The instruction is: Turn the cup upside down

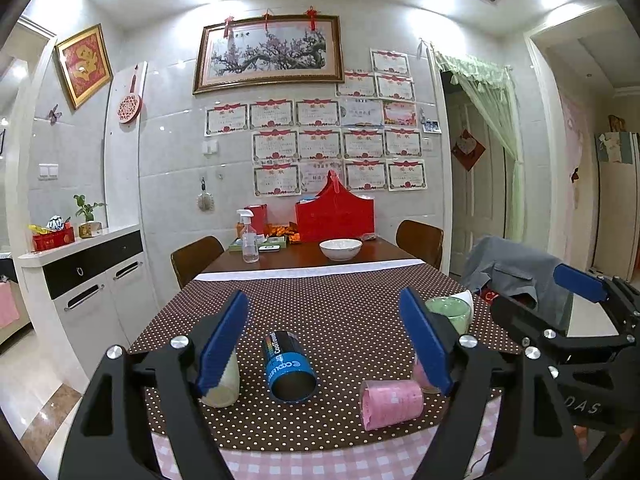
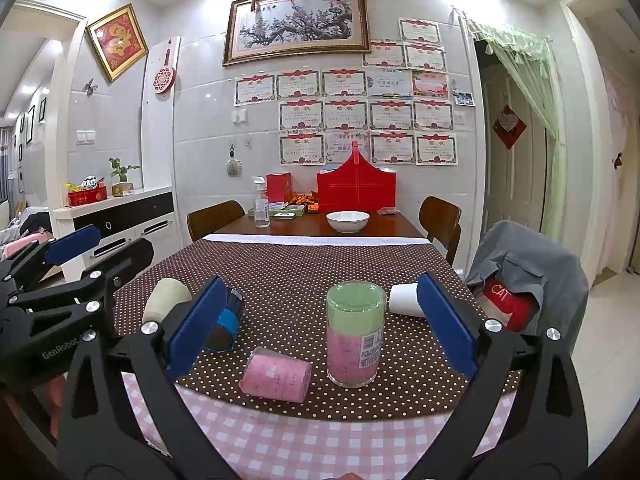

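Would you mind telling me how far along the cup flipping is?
Done: the green-and-pink cup already stands upside down. In hand: nothing; the left gripper and right gripper are open. Left: the pink, blue, cream and white cups lie sideways.

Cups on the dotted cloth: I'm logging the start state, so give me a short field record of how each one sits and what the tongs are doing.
pink cup: on its side
blue cup: on its side
cream cup: on its side
white cup: on its side
green-and-pink stack: standing upright
left tongs: open, empty
right tongs: open, empty
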`<action>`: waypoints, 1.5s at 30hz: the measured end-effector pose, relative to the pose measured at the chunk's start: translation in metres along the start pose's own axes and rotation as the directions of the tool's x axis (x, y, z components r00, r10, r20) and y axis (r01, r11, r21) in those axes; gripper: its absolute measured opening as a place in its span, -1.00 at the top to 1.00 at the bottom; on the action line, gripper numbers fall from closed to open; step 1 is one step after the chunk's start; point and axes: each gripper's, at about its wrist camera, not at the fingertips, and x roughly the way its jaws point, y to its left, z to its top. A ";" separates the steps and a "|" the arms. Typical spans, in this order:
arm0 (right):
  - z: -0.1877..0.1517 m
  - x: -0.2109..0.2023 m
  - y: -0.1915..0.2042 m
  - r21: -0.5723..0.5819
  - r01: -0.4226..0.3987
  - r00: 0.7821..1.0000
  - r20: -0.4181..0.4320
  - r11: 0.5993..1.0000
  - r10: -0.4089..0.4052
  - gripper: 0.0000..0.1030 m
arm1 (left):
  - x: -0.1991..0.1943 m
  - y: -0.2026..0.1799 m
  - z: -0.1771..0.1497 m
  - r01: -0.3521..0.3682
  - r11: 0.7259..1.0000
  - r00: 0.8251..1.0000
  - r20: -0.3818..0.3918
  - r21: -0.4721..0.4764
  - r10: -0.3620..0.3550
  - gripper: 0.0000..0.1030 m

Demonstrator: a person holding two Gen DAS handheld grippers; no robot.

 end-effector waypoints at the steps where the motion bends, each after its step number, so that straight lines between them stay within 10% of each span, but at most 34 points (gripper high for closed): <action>1: 0.000 0.000 0.000 0.000 0.000 1.000 0.001 1.000 0.000 -0.84 | 0.000 0.000 -0.001 0.000 1.000 1.000 0.002 -0.001 0.000 -0.49; 45: -0.006 -0.001 0.001 0.003 0.002 1.000 -0.004 1.000 -0.002 -0.84 | -0.010 -0.001 -0.005 -0.024 1.000 0.999 0.033 0.011 0.023 -0.50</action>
